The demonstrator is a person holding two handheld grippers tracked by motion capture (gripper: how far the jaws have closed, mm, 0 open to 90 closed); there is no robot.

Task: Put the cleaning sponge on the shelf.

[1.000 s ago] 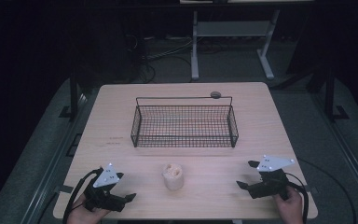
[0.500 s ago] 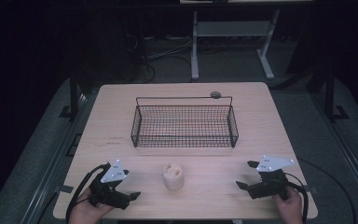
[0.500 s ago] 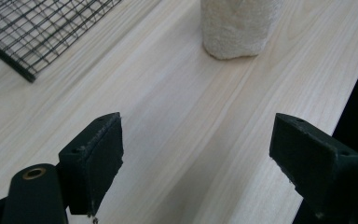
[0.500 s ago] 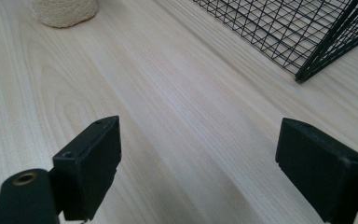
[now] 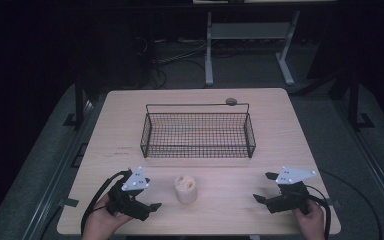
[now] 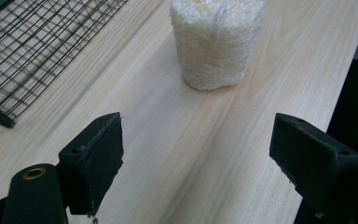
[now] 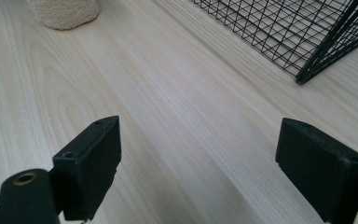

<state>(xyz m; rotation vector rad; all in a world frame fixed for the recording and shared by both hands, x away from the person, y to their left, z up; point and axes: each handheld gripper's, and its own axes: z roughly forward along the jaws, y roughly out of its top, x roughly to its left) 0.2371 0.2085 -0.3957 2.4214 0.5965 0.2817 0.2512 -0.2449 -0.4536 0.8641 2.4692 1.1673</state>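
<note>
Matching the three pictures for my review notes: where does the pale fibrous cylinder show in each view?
High view: the cylinder stands near the table's front edge, between the two grippers.
Left gripper view: top centre, ahead of the open jaws.
Right gripper view: top left corner, cut off.
Shared landmark: the wire basket.

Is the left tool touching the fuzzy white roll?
Apart. In the left gripper view, bare table lies between the open jaws of the left tool and the roll ahead.

Evenly lit table (image 5: 290, 130), dark surroundings, soft shadows, slightly grainy.
</note>
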